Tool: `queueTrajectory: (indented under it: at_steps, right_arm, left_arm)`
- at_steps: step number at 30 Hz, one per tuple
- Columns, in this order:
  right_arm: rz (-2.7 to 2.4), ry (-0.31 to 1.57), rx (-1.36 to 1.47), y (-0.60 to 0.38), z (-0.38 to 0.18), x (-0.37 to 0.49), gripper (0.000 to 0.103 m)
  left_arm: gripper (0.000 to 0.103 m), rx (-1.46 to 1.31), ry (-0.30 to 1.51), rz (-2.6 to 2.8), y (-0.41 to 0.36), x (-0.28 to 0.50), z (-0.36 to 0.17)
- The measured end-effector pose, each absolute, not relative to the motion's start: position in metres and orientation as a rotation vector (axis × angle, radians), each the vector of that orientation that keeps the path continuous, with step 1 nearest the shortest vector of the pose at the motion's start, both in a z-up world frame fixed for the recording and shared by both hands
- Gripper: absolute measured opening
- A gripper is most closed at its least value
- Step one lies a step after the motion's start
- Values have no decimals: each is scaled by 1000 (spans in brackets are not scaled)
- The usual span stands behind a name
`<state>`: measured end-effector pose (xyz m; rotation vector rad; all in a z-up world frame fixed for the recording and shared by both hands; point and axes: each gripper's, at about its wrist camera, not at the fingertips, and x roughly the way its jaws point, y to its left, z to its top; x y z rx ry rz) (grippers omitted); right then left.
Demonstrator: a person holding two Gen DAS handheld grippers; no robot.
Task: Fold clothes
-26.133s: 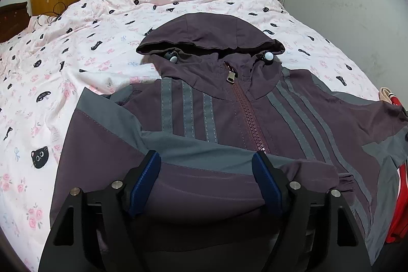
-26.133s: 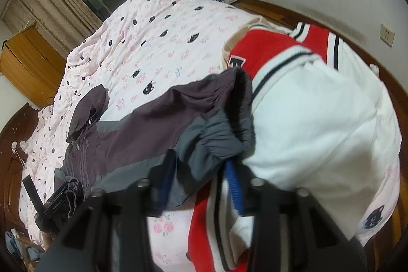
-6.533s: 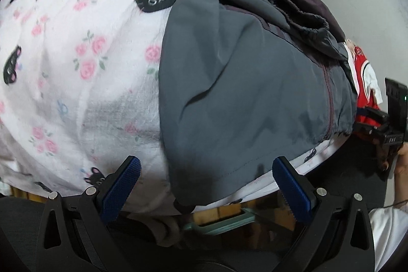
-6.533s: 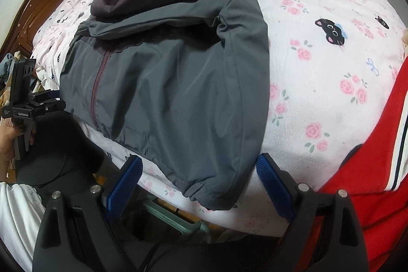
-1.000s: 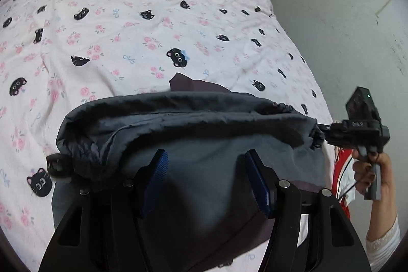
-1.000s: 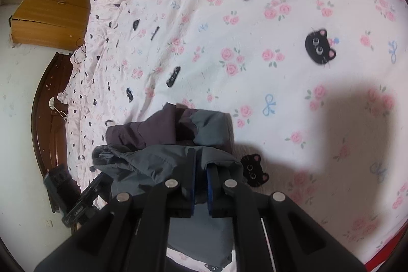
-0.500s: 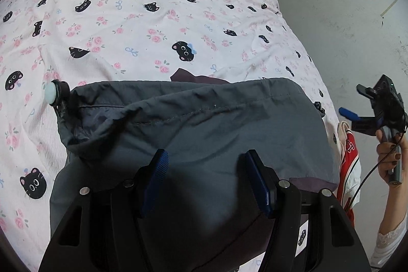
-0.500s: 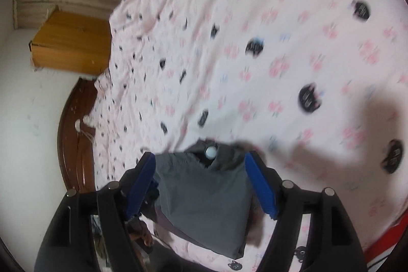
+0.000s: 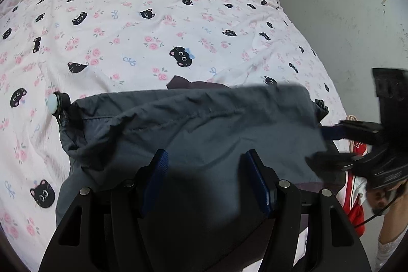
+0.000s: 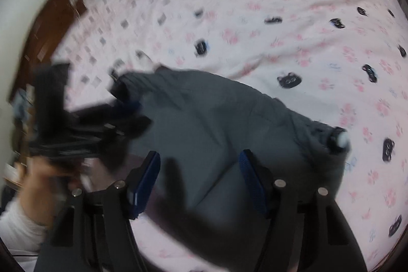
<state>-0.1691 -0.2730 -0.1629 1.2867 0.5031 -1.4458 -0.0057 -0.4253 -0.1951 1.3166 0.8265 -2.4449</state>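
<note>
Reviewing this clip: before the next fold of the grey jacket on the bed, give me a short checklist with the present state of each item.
1. Jacket lies folded on the bedspread: ok.
2. Left tool free of cloth: ok; jaws stand apart above the jacket, pads not pressing.
3. Right tool free of cloth: ok; jaws apart and closing, nothing pinched.
4. Fold edges even: not ok; the far edge is rumpled near the white toggle.
5. Dark purple flap tucked in: not ok; it pokes out beyond the far edge.
6. Red and white garment clear of the jacket: cannot tell; the right tool hides it.
</note>
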Motion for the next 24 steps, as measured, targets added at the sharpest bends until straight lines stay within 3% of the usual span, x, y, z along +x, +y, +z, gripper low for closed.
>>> queueTrajectory:
  at_steps: [3, 5, 8, 12, 24]
  right_arm:
    - [-1481, 533, 1318, -278, -180, -180, 59]
    - [-1496, 530, 1338, -278, -185, -190, 50]
    - [-1512, 481, 1364, -275, -183, -208, 48]
    - [-1658, 433, 1365, -261, -171, -237, 54]
    - [-1649, 433, 1407, -242, -207, -253, 55]
  left_arm:
    - [57, 1329, 793, -2428, -435, -12, -199]
    - [57, 1330, 773, -2418, -443, -16, -201]
    - [57, 1308, 787, -2394, -458, -16, -202]
    - [57, 1272, 831, -2370, -475, -10, -204]
    - [57, 1088, 1024, -2300, -498, 24, -220]
